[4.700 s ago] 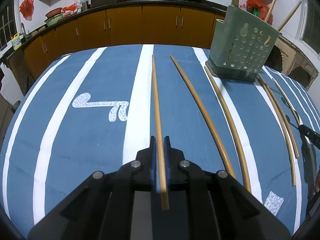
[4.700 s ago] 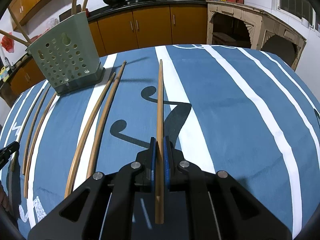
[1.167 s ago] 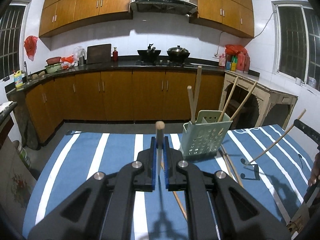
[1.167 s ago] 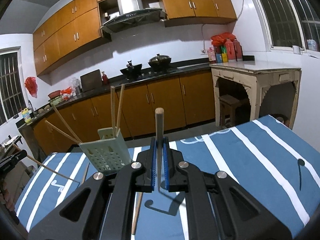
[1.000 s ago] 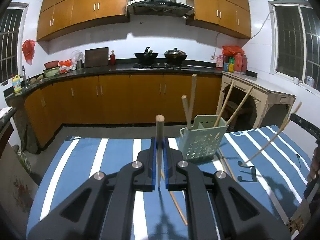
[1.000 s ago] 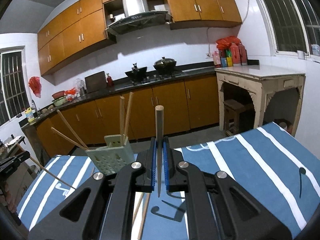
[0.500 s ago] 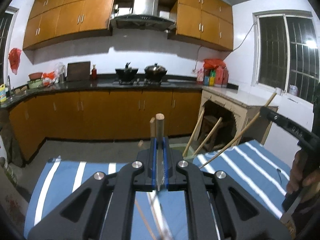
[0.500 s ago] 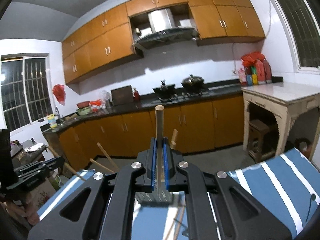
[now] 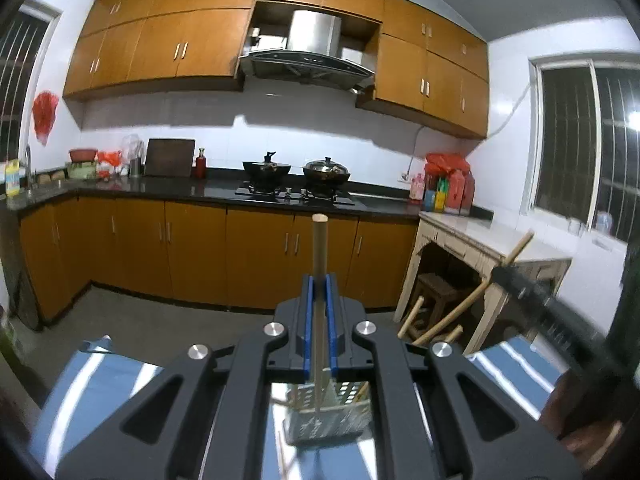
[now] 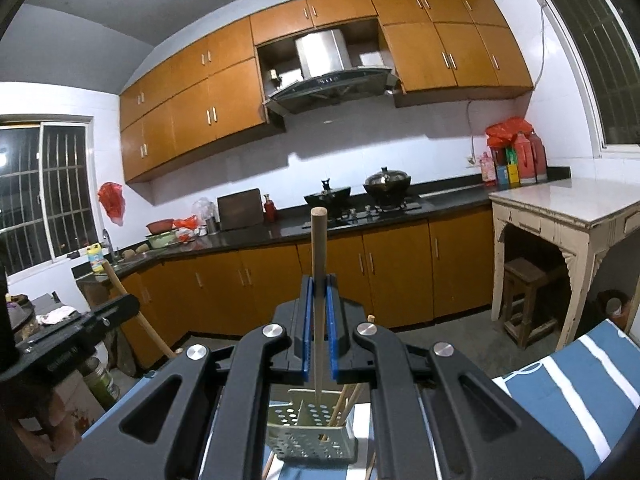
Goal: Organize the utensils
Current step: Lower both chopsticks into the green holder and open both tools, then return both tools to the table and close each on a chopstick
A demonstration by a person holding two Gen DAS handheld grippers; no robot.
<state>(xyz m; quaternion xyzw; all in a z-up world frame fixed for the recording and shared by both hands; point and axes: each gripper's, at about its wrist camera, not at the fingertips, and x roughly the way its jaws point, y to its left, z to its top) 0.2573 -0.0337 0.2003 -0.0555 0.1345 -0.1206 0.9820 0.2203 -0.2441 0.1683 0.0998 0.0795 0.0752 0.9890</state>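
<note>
Two grippers, each clamped on one chopstick. Left gripper [image 9: 319,296]: blue pads pinched tight on a wooden chopstick [image 9: 319,248] that stands upright at frame centre, its round tip up against the lower cabinets [image 9: 256,256]. Its lower end runs down behind the jaws toward the green holder [image 9: 328,420], low centre on the blue striped cloth [image 9: 100,380]; can't tell if the tip is inside. Image is blurred there.

Right gripper [image 10: 319,296]: same grip, second chopstick [image 10: 319,248] vertical at centre, its lower end reaching the top rim of the perforated holder [image 10: 312,436], bottom centre. More chopsticks [image 10: 348,400] lean in the holder's right part.

Cross views: the right gripper shows at the right edge of the left view with its stick angled up-right; the left one sits at the left edge of the right view. Stove with two pots [image 10: 360,192] is upper centre.
</note>
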